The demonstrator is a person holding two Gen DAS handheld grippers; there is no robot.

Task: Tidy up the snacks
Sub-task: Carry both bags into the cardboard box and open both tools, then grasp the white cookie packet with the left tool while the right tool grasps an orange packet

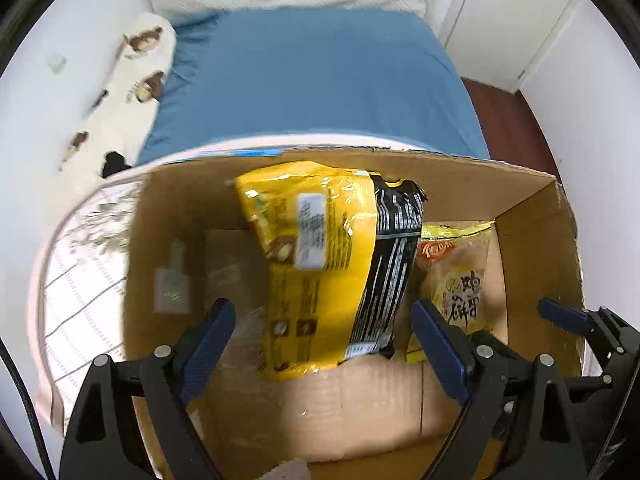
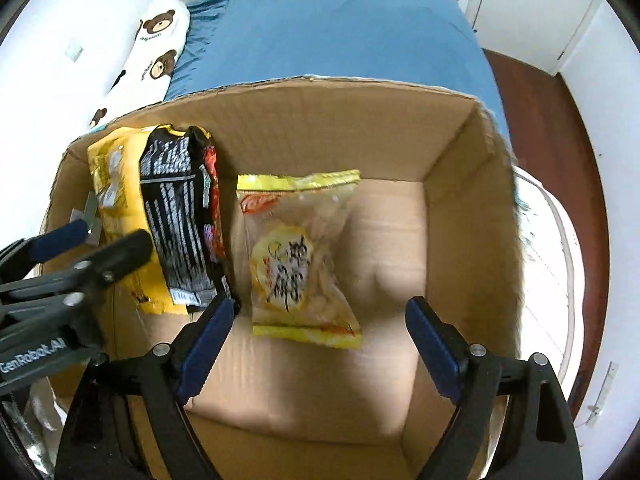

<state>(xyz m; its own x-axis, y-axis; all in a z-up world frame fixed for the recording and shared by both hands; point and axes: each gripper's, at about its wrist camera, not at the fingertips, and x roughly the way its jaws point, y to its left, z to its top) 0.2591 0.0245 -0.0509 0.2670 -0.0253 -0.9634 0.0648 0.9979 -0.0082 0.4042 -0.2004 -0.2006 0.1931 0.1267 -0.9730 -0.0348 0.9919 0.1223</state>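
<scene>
An open cardboard box [image 1: 532,240] holds three snack bags. A yellow bag [image 1: 312,248] and a black bag [image 1: 396,252] stand leaning together, and my left gripper [image 1: 322,312] hangs open above them with its pads clear of both. Beside them lies a clear bag of crackers with yellow trim [image 1: 456,276]. In the right wrist view that cracker bag [image 2: 296,256] lies flat on the box floor [image 2: 392,240], between the open jaws of my right gripper [image 2: 320,306], which touch nothing. The yellow bag [image 2: 120,200] and black bag [image 2: 176,208] stand at the box's left, under the left gripper [image 2: 80,232].
The box rests on a round white patterned cushion [image 1: 80,288] beside a bed with a blue sheet [image 1: 320,80]. A bear-print pillow [image 2: 156,52] lies along the white wall. Dark wooden floor [image 2: 532,100] and a white door [image 1: 500,20] are to the right.
</scene>
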